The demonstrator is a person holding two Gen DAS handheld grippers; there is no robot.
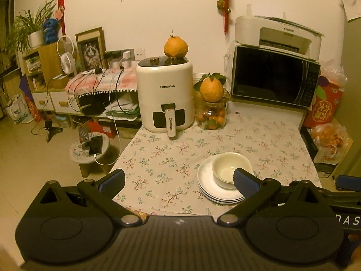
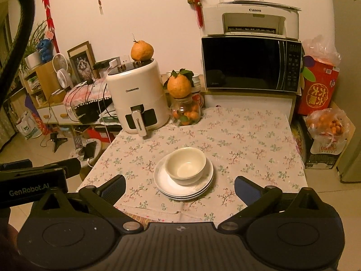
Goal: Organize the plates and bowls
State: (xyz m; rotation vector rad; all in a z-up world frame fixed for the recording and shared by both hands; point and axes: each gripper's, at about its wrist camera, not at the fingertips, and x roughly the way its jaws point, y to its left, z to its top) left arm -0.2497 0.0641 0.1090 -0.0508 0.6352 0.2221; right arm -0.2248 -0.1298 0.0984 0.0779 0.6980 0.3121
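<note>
We count three white plates [image 2: 183,188] in one stack with two nested bowls [image 2: 185,166] on it. Behind the stack we count one air fryer [image 2: 137,94], one glass jar [image 2: 186,113], one microwave [image 2: 250,64], one printer [image 2: 250,20] and two large citrus fruits [image 2: 179,85].

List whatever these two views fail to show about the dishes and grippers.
- Plates: middles hidden by the bowls in both views; three rims show.
- Bowls: nested, so the count is uncertain; two rims seem visible.
- Plates' near right edge: left wrist view, covered by the left gripper's finger.
- Right gripper: open, nothing held.
</note>
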